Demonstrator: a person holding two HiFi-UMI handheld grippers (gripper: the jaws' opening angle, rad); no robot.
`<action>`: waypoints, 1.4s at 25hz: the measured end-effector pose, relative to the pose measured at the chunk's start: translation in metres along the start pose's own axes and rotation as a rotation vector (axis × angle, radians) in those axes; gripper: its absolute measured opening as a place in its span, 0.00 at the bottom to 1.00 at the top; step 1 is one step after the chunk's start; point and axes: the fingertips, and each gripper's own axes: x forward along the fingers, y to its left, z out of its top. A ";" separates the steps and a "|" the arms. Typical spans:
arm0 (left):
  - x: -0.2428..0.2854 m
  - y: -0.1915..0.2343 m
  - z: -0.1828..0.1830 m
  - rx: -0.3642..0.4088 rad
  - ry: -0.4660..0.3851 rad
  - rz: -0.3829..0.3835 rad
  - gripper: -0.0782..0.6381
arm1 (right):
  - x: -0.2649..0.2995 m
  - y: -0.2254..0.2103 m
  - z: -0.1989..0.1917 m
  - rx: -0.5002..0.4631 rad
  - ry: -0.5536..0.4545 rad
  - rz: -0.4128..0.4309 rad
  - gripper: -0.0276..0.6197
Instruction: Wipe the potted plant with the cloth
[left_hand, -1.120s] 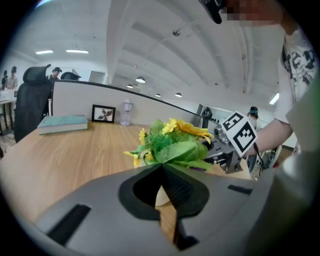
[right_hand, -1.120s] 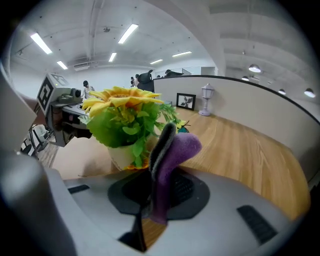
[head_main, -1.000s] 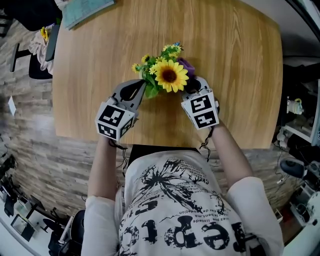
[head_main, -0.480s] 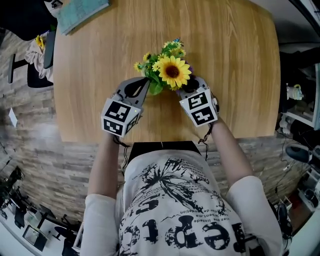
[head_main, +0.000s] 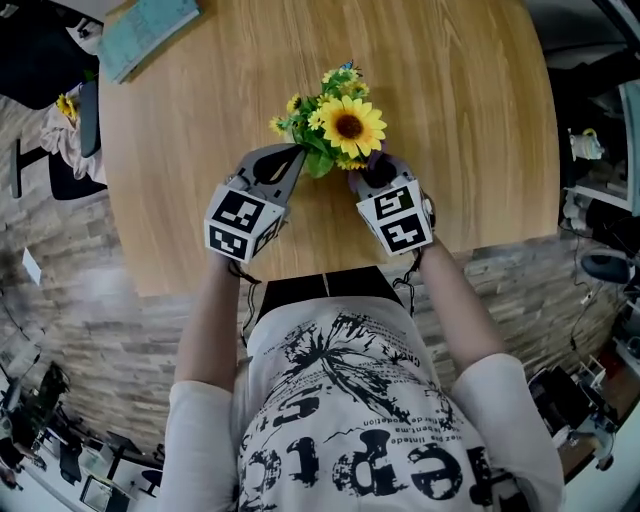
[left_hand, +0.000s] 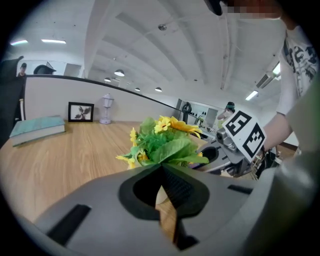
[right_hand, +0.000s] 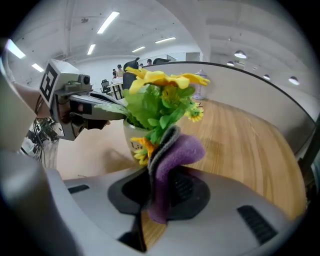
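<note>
A potted plant with a big sunflower and green leaves stands in a white pot on the wooden table. My left gripper is at the plant's left side; its jaws are shut and their tips pinch the edge of a green leaf. My right gripper sits at the plant's near right, under the sunflower. It is shut on a purple and grey cloth, which sticks up between the jaws and touches the lower leaves. The pot is hidden in the head view.
A teal book lies at the table's far left corner. A framed picture and a small white lantern stand along the far edge. The table's near edge runs just below both grippers, against the person's body.
The right gripper has slid a little leftward with the cloth, in under the sunflower. The left gripper has kept its place at the leaf and tilted slightly.
</note>
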 end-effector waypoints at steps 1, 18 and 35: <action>0.000 0.000 0.000 0.002 0.001 -0.008 0.11 | 0.000 0.004 -0.002 0.008 0.003 0.002 0.15; 0.000 -0.004 0.000 0.042 -0.001 -0.132 0.11 | 0.009 0.070 0.009 0.088 0.027 0.031 0.16; 0.000 -0.003 -0.002 0.061 0.003 -0.193 0.11 | 0.008 0.111 0.012 0.068 0.057 0.140 0.16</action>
